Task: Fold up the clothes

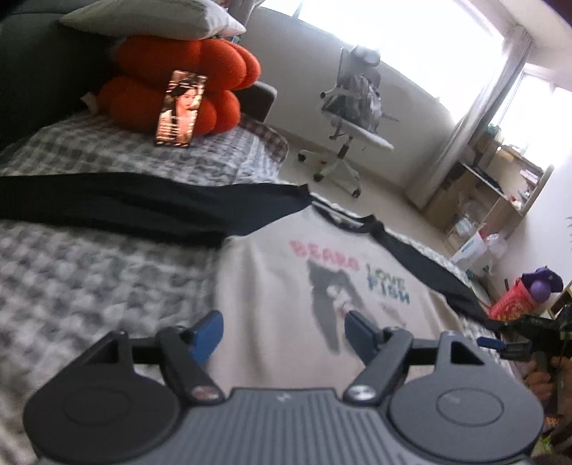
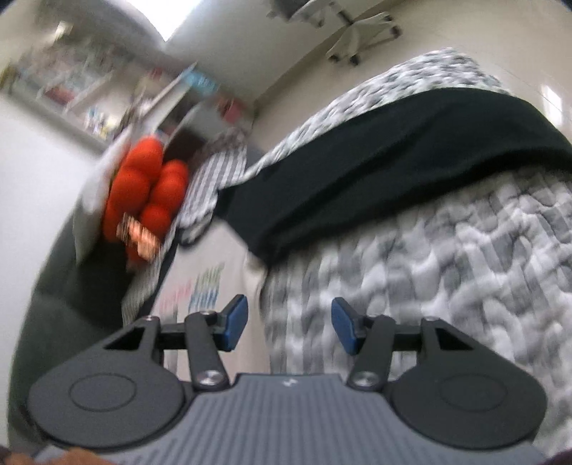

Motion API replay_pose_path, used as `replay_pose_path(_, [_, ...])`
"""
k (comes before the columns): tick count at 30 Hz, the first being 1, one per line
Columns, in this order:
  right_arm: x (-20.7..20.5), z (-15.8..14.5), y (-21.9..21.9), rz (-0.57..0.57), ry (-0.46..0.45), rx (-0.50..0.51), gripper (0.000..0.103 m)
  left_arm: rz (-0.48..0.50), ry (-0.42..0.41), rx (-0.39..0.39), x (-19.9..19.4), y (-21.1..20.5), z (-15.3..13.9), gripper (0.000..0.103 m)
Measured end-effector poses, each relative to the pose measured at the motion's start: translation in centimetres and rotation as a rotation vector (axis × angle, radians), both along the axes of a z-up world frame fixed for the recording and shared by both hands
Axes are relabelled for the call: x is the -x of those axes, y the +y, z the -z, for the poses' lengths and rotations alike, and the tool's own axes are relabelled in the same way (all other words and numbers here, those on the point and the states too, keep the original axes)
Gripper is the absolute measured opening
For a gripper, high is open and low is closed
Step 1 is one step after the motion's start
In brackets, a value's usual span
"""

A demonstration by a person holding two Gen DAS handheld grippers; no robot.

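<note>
Lying flat on the bed point(image 1: 89, 272), the shirt point(image 1: 286, 286) spreads both dark sleeves outward. Left tool point(image 1: 282, 331) spread above its hem; right tool point(image 2: 289, 323) spread, empty, at its side edge.

A bedroom in a home. A bed with a grey checked quilt point(image 1: 89, 272) fills the lower left of the left wrist view, pillows point(image 1: 150, 18) and an orange cushion point(image 1: 186, 75) at upper left, a white swivel chair point(image 1: 350, 118) at centre top, cluttered wooden shelves point(image 1: 489, 193) under bright windows at right.
</note>
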State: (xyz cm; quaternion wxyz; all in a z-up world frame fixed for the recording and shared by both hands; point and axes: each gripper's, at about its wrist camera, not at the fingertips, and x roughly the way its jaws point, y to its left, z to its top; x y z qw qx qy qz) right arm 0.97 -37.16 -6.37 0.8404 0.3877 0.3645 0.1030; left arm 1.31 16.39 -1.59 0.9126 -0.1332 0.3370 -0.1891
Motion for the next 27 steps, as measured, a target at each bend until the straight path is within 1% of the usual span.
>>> replay_pose_path(2, [-0.8,0.6,-0.6,0.058,-0.007,-0.051,0.055,0.018,-0.019,-0.001,-0.8,-1.4,0.3,0.077])
replay_pose_path(5, [-1.6,1.5,-1.7,0.147,-0.016,-0.131,0.046,0.046,-0.047,-0.002,-2.0,-3.4,0.9,0.077])
replay_pose_path(6, [-1.8,1.7,-2.0,0.172,-0.019,-0.143,0.039,0.055,-0.057,-0.002,-2.4,-4.1,1.0,0.077])
replay_pose_path(7, [-1.9,1.8,-2.2,0.197,-0.018,-0.146,0.029,0.059,-0.058,-0.007,-2.7,-4.5,1.4,0.077])
replay_pose_path(8, [-2.0,2.0,-2.4,0.221,-0.008,-0.145,0.022,0.062,-0.058,-0.014,-3.0,-4.9,1.8,0.077])
replay_pose_path(9, [-2.1,2.2,-2.7,0.245,0.003,-0.144,0.006,0.065,-0.058,-0.020,-3.3,-5.3,2.1,0.077])
replay_pose_path(10, [-2.2,2.5,-2.9,0.266,0.022,-0.131,0.000,0.068,-0.059,-0.026,-3.5,-5.6,2.5,0.077])
replay_pose_path(12, [-1.9,2.7,-3.4,0.293,0.016,-0.158,0.000,0.073,-0.059,-0.039,-4.1,-6.4,3.3,0.077])
replay_pose_path(13, [-1.7,2.8,-3.7,0.306,0.015,-0.169,0.000,0.069,-0.050,-0.056,-4.2,-6.7,3.8,0.077])
replay_pose_path(15, [-1.6,2.8,-3.9,0.300,0.005,-0.166,0.000,0.067,-0.060,-0.100,-4.2,-7.0,5.2,0.077])
replay_pose_path(19, [-1.4,2.9,-4.4,0.278,0.001,-0.191,0.000,0.085,-0.141,-0.227,-2.9,-8.4,5.3,0.079])
replay_pose_path(20, [-1.3,2.9,-4.6,0.269,0.001,-0.194,0.002,0.083,-0.143,-0.245,-2.7,-8.7,5.0,0.080])
replay_pose_path(21, [-1.1,2.7,-4.9,0.264,-0.005,-0.194,0.012,0.079,-0.143,-0.259,-2.5,-9.0,4.6,0.081])
replay_pose_path(23, [-0.6,2.2,-5.5,0.261,-0.013,-0.189,0.018,0.073,-0.143,-0.289,-2.2,-9.6,3.9,0.082])
replay_pose_path(25, [0.5,1.7,-6.5,0.270,-0.031,-0.179,0.043,0.066,-0.142,-0.319,-1.8,-10.2,3.1,0.083])
replay_pose_path(27, [1.6,1.1,-7.5,0.303,-0.047,-0.158,0.050,0.037,-0.124,-0.352,-1.4,-11.0,2.4,0.083])
